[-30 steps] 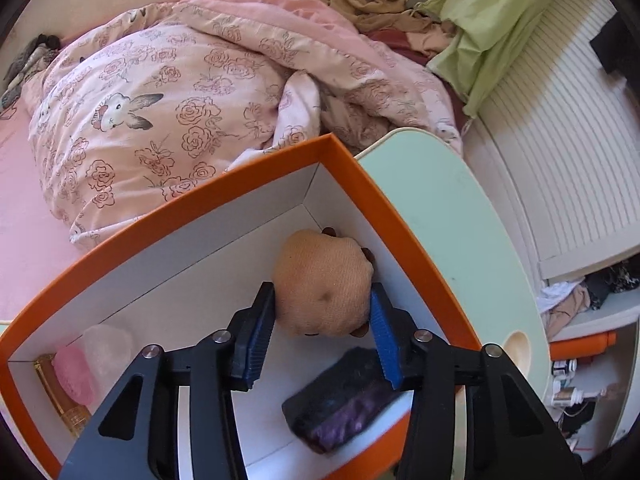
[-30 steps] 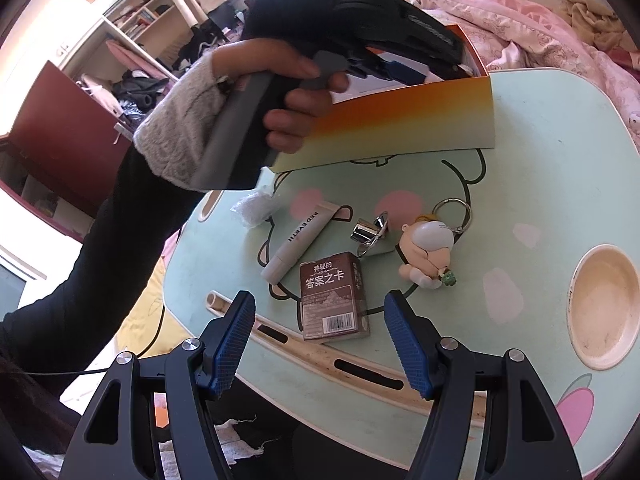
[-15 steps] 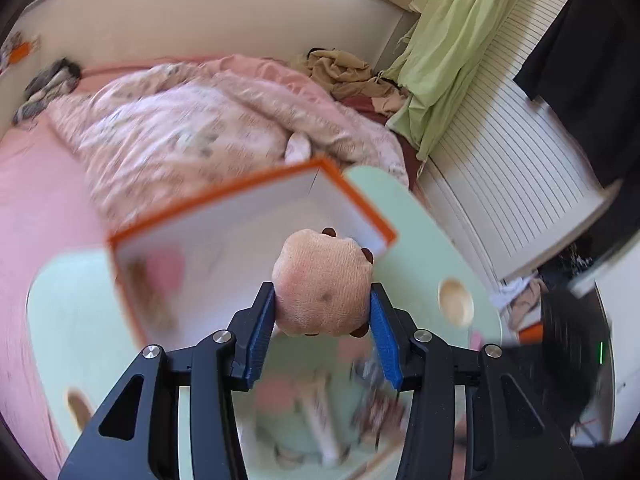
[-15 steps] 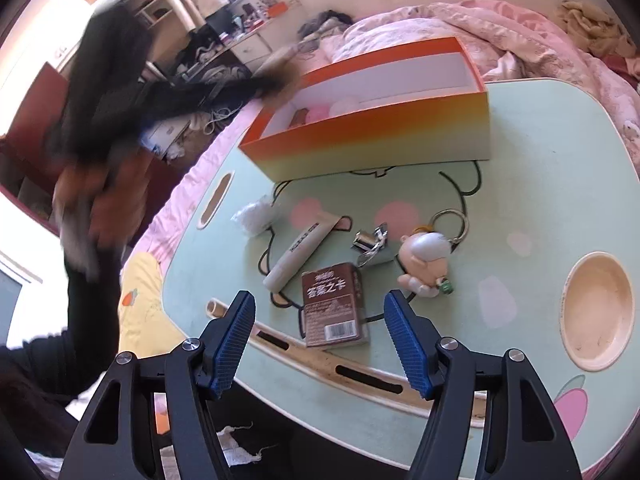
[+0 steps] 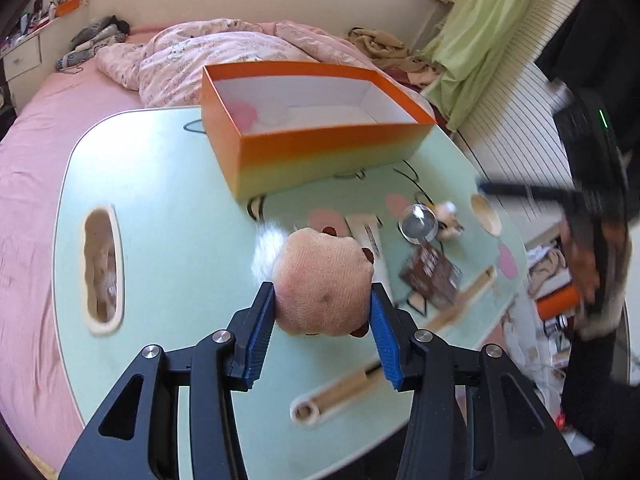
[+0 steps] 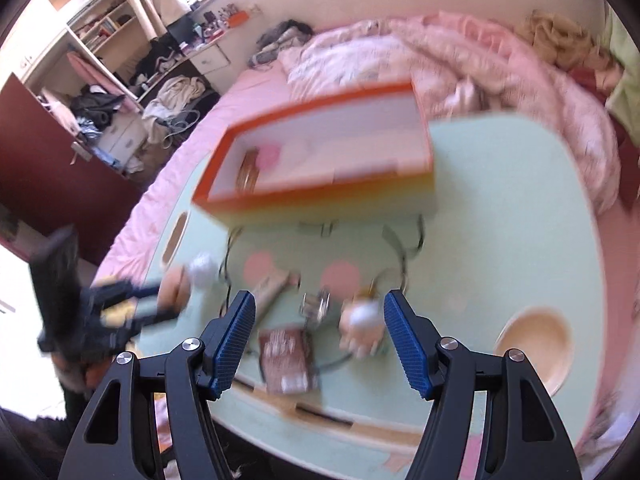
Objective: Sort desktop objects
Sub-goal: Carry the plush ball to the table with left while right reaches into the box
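From the left wrist, the left gripper (image 5: 322,328) pinches a round peach plush toy (image 5: 322,284), both blue pads pressed into its sides, and holds it above the pale green table (image 5: 168,208). Beyond it stands the orange box (image 5: 320,152), open at the top, with something pink inside at its left end. On the table right of the toy lie a white tube (image 5: 370,236), a clear round object (image 5: 418,222), a small doll figure (image 5: 448,218) and a brown card box (image 5: 432,274), all close together. At the far right the other hand with its black tool is a blur. A pink bed (image 5: 36,152) lies behind.

From the right wrist, much is smeared. The right gripper (image 6: 320,338) is spread with nothing between its pads, over the table. Below it lie the brown card box (image 6: 288,354) and the doll figure (image 6: 362,320); the orange box (image 6: 324,172) sits farther back. At the left, the left gripper (image 6: 156,300) carries the plush toy (image 6: 174,288) beside a white fluffy thing (image 6: 204,270).
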A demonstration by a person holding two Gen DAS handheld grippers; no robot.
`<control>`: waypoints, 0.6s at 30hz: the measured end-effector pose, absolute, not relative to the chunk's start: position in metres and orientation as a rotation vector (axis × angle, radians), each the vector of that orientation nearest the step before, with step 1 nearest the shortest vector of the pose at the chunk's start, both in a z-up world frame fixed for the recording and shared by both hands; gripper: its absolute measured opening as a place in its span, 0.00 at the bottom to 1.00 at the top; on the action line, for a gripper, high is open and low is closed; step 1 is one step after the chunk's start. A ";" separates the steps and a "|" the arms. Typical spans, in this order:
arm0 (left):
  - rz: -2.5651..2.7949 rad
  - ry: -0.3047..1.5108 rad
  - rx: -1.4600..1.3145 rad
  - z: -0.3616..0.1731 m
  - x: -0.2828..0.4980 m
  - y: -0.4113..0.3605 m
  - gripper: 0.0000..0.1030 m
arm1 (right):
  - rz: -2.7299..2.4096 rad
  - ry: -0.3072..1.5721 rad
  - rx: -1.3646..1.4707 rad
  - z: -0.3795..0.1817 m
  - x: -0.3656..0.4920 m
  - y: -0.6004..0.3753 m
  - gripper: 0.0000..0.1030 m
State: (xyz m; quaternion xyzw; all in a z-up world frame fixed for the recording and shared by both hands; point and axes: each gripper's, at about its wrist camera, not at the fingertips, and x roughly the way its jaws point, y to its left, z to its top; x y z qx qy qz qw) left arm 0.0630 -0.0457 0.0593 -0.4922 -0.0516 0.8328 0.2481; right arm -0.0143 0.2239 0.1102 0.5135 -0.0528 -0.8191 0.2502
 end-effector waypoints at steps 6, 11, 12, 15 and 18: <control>2.242 -0.225 -1.333 0.055 0.072 -0.051 0.46 | -2.197 -0.119 1.421 0.138 -0.092 0.186 0.65; 2.249 -0.207 -1.387 0.038 0.077 -0.047 0.46 | -2.185 0.068 1.519 0.110 -0.144 0.126 0.64; 2.250 -0.208 -1.405 0.034 0.077 -0.047 0.46 | -2.172 0.087 1.547 0.099 -0.153 0.115 0.63; 2.257 -0.196 -1.423 0.028 0.075 -0.046 0.48 | -2.161 0.094 1.619 0.076 -0.178 0.097 0.61; 2.271 -0.174 -1.415 0.028 0.073 -0.044 0.50 | -2.116 0.078 1.702 0.057 -0.196 0.085 0.59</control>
